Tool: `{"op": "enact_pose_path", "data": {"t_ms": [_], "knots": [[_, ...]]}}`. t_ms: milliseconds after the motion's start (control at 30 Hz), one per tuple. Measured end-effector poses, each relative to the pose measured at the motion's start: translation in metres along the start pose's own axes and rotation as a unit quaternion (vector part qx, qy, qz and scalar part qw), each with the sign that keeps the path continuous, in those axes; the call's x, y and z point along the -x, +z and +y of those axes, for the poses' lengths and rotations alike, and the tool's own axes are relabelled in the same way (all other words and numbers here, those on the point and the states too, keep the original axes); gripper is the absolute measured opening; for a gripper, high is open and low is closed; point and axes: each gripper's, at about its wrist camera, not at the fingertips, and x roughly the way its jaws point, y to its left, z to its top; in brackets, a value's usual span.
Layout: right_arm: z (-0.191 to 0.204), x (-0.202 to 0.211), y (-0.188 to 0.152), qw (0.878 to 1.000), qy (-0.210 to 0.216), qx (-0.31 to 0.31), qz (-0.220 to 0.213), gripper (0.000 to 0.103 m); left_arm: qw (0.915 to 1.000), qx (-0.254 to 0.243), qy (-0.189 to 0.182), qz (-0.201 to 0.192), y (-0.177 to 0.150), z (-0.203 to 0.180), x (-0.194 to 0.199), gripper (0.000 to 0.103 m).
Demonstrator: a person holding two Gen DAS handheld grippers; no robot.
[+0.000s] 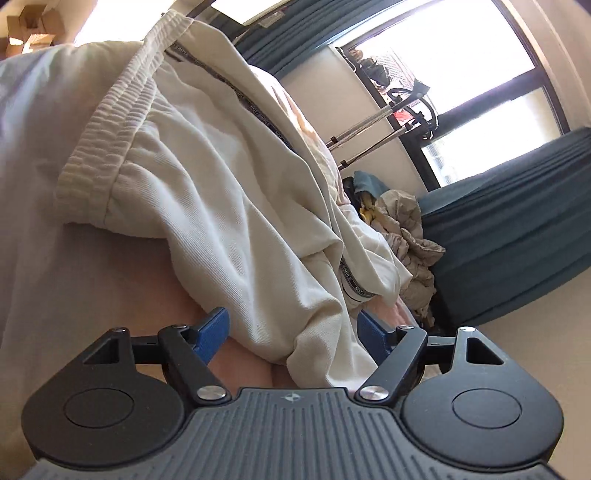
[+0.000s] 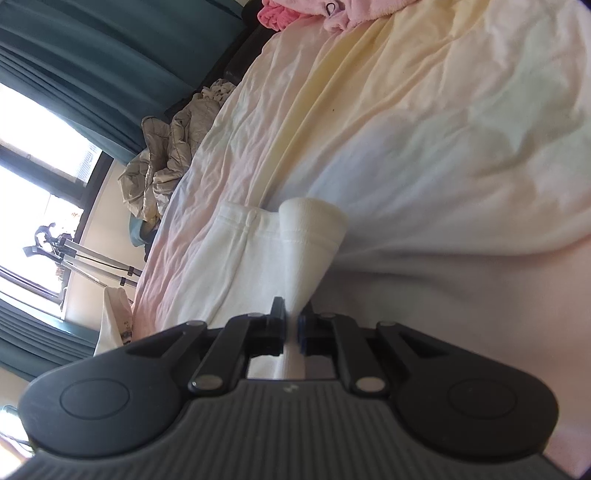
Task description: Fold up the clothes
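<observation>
Cream fabric of a ribbed-waistband pair of cotton trousers lies crumpled on the pale pastel bedsheet, its lower folds spilling between the blue pads of the left gripper, whose jaws stand wide and clear of the cloth. Right of the trousers, off the bed's edge, a beige crumpled heap of cloth sits against teal curtains. In the right wrist view the right gripper is pinched nearly closed on a white hemmed trouser leg stretched over the sheet; pink garments lie at the far edge
</observation>
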Motion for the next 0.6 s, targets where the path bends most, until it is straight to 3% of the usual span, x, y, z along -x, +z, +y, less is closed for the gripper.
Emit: {"op": "enact_pose_path", "data": {"t_ms": [167,233,367,400,467,500,533,600], "knots": [[-0.001,-0.002,0.001,1.000,0.002,-0.022,0.001,0.010,0.9899,0.137,0.002,-0.034,0.022,0.046,-0.002,0.079],[-0.001,-0.003,0.001,1.000,0.001,-0.023,-0.002,0.010,0.9850,0.168,0.024,-0.031,0.026,0.059,-0.010,0.077],[0.005,-0.010,0.003,1.000,-0.003,-0.006,-0.012,0.010,0.9808,0.189,0.031,-0.037,0.033,0.070,-0.015,0.073],[0.007,-0.013,0.004,1.000,-0.004,0.001,-0.016,0.010,0.9817,0.182,0.035,-0.043,0.037,0.069,-0.014,0.065],[0.011,-0.018,0.005,1.000,-0.006,0.012,-0.023,0.010,0.9825,0.172,0.045,-0.057,0.044,0.068,-0.010,0.042],[0.012,-0.019,0.005,1.000,-0.008,0.012,-0.028,0.010,0.9819,0.172,0.049,-0.063,0.048,0.068,-0.008,0.024],[0.014,-0.021,0.005,0.999,-0.006,0.009,-0.030,0.007,0.9803,0.181,0.046,-0.063,0.051,0.070,-0.007,0.015],[0.015,-0.020,0.006,0.999,0.000,0.002,-0.042,0.004,0.9772,0.199,0.042,-0.061,0.056,0.072,-0.003,0.012]]}}
